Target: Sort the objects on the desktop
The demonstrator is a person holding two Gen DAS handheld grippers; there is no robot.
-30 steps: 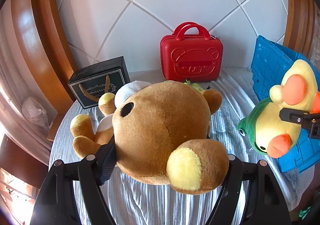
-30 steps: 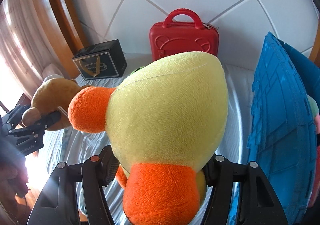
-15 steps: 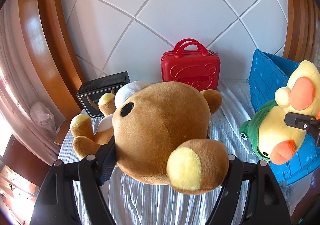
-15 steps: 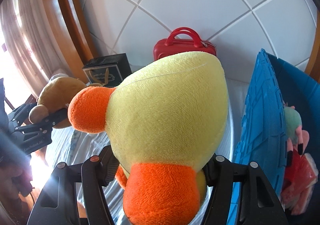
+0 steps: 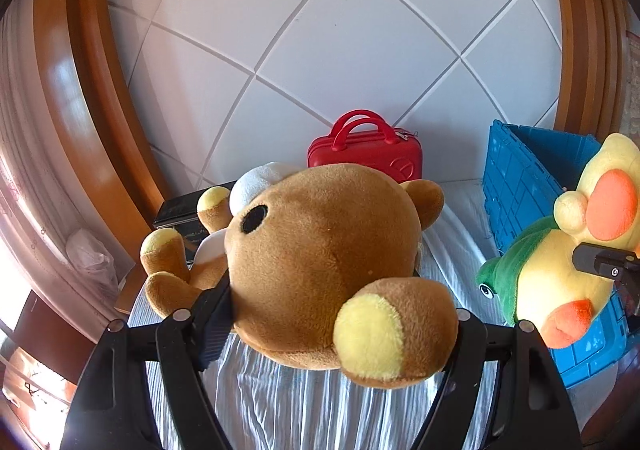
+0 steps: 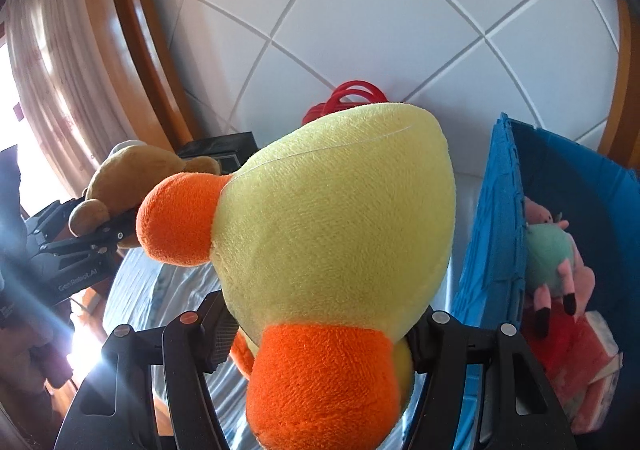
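Observation:
My left gripper (image 5: 320, 322) is shut on a brown plush bear (image 5: 320, 250), held by its head above the table; the bear also shows in the right wrist view (image 6: 120, 178). My right gripper (image 6: 320, 334) is shut on a yellow plush duck (image 6: 336, 218) with orange feet and a green frog hood, which shows in the left wrist view (image 5: 560, 262) in front of the blue crate (image 5: 524, 178). The crate (image 6: 496, 234) stands open just right of the duck.
A red mini suitcase (image 5: 366, 154) stands at the back against the white tiled wall. A black gift box (image 5: 176, 214) sits at the back left. The crate holds a pink pig plush (image 6: 556, 262) and other items. A striped cloth (image 5: 304, 402) covers the table.
Both grippers have risen with their toys. The suitcase and box appear lower and farther, and the crate's inside has come into the right wrist view.

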